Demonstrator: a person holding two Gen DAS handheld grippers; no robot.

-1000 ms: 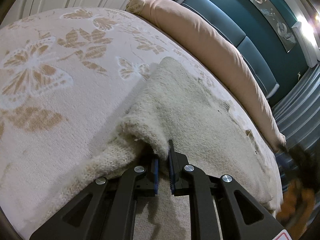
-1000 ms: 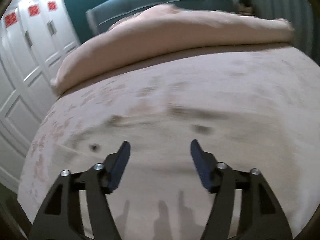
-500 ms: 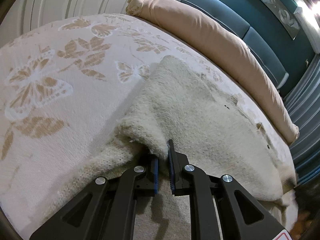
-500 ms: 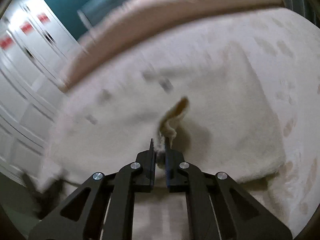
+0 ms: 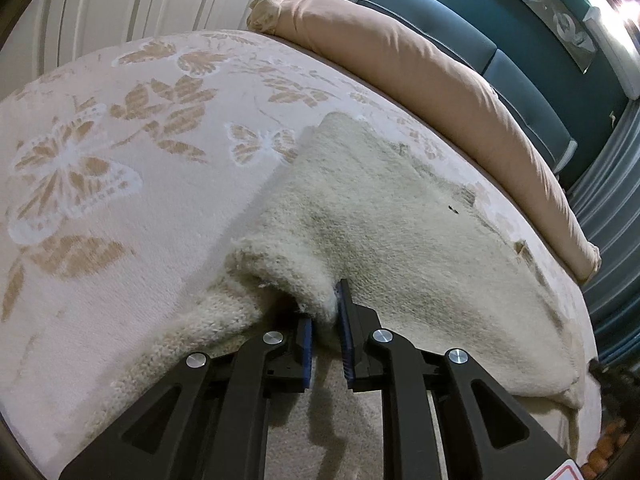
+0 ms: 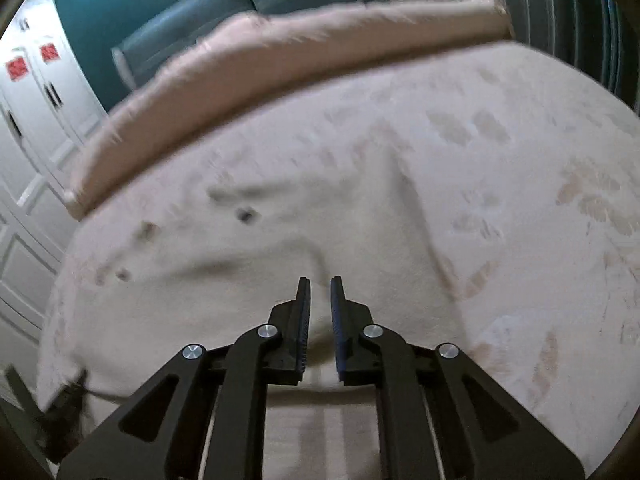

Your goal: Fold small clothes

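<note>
Since half a second before, the right claw (image 6: 320, 292) had let go of the corner it was pinching; its jaws now stood a little apart with nothing between them, above the cloth. The left view hardly changed.

On the bed (image 5: 100, 200), the cream knit (image 5: 400, 240) lay spread over the butterfly cover, below the long pink bolster (image 5: 420, 72). Its near edge was lifted and doubled back in a thick roll. The left claw (image 5: 324, 320) was pressed together on that roll.

By my judgement the folding was at an early stage: one edge was partly turned, no neat fold was finished, and the remaining folds were not yet done.
</note>
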